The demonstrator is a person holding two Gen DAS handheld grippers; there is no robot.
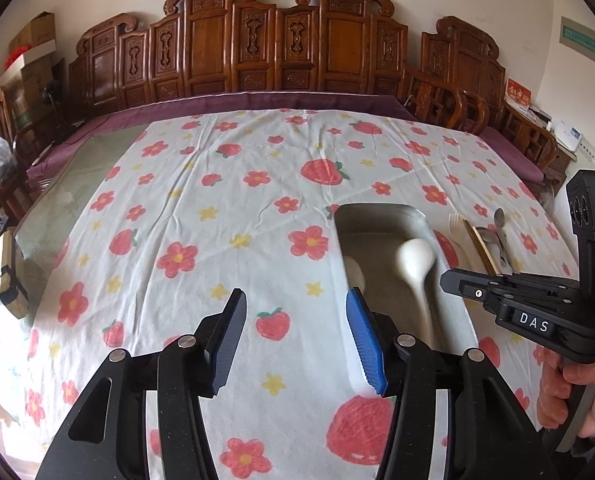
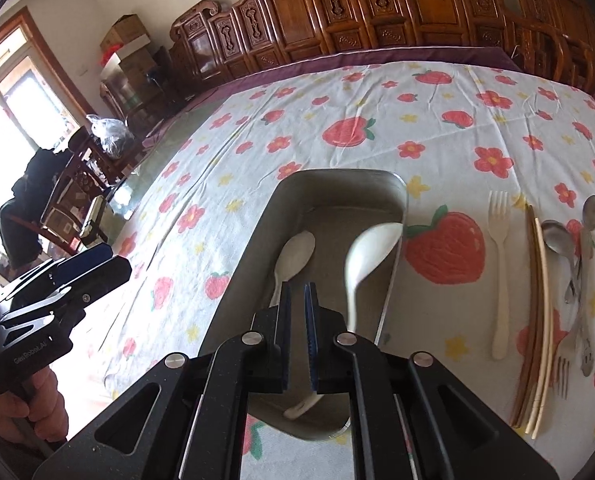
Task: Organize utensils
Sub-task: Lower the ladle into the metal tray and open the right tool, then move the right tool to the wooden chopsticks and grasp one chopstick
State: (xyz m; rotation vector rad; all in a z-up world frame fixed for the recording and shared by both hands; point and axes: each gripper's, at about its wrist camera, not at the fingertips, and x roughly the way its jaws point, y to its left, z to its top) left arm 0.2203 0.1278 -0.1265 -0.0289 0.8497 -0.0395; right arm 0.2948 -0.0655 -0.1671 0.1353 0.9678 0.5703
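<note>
A metal tray [image 2: 337, 174] lies on the flowered cloth with two white spoons in it. One white spoon [image 2: 293, 252] lies flat; the other white spoon [image 2: 371, 248] is blurred, its bowl against the right wall. My right gripper [image 2: 297, 288] hovers over the tray's near end, jaws nearly together with nothing between them; the blurred spoon's handle passes just right of them. My left gripper [image 1: 296, 294] stands open and empty over the cloth, left of the tray [image 1: 377, 208]. In the left wrist view the blurred spoon [image 1: 415, 260] lies beside my right gripper [image 1: 449, 279].
Right of the tray lie a white fork [image 2: 501, 272], chopsticks [image 2: 537, 300], metal spoons [image 2: 557, 236] and a metal fork [image 2: 561, 372]. A carved wooden bench [image 1: 257, 48] lines the far side. A small block [image 1: 9, 272] sits at the table's left edge.
</note>
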